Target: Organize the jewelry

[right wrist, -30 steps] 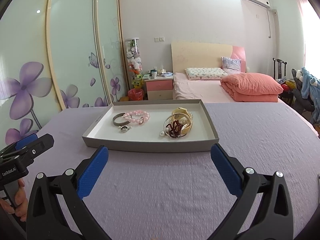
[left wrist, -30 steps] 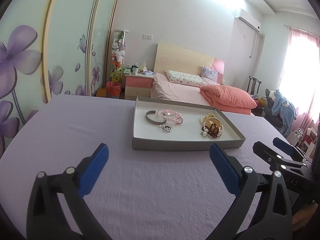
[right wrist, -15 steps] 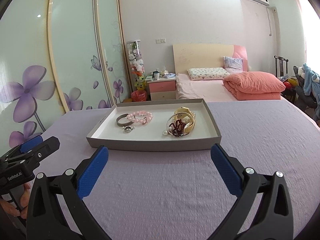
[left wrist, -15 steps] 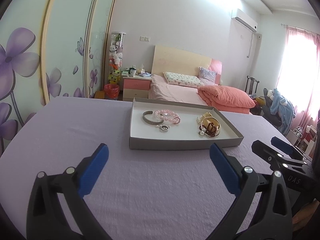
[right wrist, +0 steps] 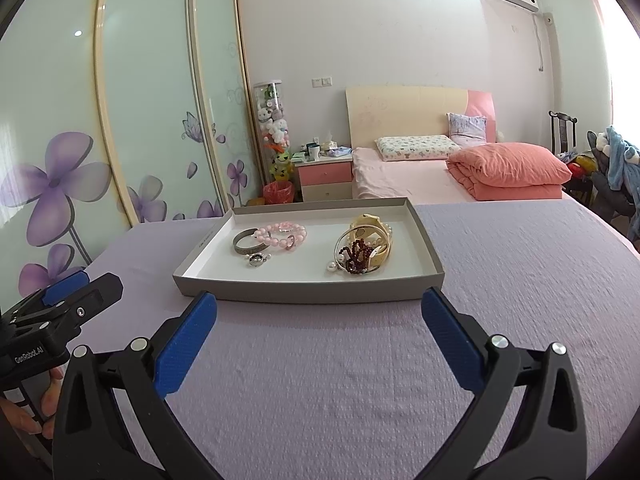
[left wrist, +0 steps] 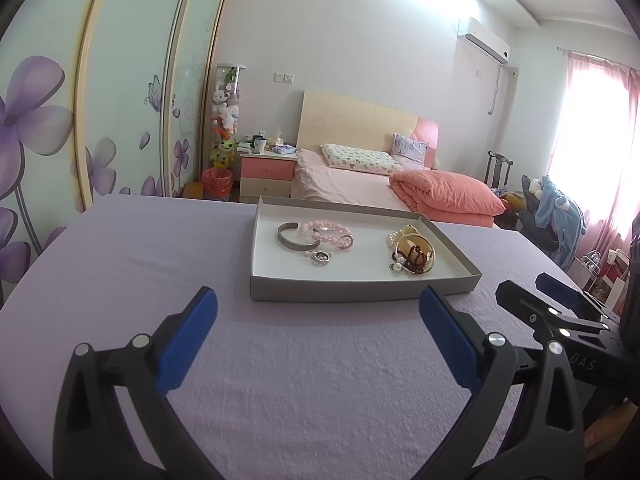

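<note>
Both claws hang spread wide and empty above the lavender cloth of the desk (left wrist: 120, 248), short of the shallow grey tray (left wrist: 360, 294) that holds all the jewelry. In the left wrist view the left claw (left wrist: 318, 322) fills the bottom of the frame, with the tray at centre just beyond its blue tips; the right claw (right wrist: 318, 326) frames the same tray in its own view, and each claw shows at the lower edge of the other's picture.

The jewelry lies in two groups. Toward the left of the tray a silver cuff bangle (right wrist: 250, 243) touches a pink bead bracelet (right wrist: 282, 235), with a small silver charm (right wrist: 256, 259) just in front of them. Toward the right, a gold bangle (right wrist: 366, 250), a dark red bead strand (right wrist: 358, 258) and a string of pearls (right wrist: 331, 266) are heaped together, overlapping.

The heap on the right looks the riskiest. A pinch on any one piece there could drag its neighbours up with it, since the strands appear to cross inside the bangle, and a snagged strand might fall onto the cloth or strain its thread. The hard, smooth bangles would probably slip or skate between flat pads unless gripped across the band. The charm is low and small, so a claw closing on it may catch the tray floor instead. The tray seems light and sits loose on the cloth; a push against its near wall would likely slide it away. With both claws close together, they could also collide if they reached for one group at once.
</note>
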Motion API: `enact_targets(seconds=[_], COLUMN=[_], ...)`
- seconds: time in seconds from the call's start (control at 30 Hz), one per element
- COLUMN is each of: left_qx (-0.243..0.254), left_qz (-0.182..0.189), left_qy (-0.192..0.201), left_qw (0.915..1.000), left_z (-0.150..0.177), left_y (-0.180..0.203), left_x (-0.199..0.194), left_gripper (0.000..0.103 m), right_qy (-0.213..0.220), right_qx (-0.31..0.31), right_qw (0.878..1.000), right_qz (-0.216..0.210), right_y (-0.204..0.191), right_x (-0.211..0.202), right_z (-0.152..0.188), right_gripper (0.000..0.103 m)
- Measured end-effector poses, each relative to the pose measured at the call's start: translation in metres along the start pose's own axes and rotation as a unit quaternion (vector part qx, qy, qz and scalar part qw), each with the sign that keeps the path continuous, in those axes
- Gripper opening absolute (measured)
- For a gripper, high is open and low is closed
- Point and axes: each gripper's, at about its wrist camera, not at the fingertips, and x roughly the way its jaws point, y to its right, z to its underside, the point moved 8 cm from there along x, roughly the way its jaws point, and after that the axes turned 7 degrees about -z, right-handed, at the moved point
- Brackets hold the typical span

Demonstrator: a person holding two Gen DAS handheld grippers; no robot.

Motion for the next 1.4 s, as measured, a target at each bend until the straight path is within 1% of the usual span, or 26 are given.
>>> enact_targets(seconds=[0.6,1.4], left_qx=[0.002,0.001], left_qz=[0.008,0.006], left_qy=[-0.004,-0.008], left_qw=[1.0000,0.9999], left_z=[0.0021,0.0054], left_y=[0.0053,0.0052], left_x=[0.0040,0.0044], left_gripper=[0.101,0.101], right_qy=[0.001,0.001], right_qx=[0.001,0.002], right_qw=[1.000,1.000], right_qz=[-0.003,-0.003], right_y=[-0.0023,-0.0034], right_x=[-0.0016,-0.0011], right_z=[-0.0023,-0.0022], right_gripper=[0.102,0.102])
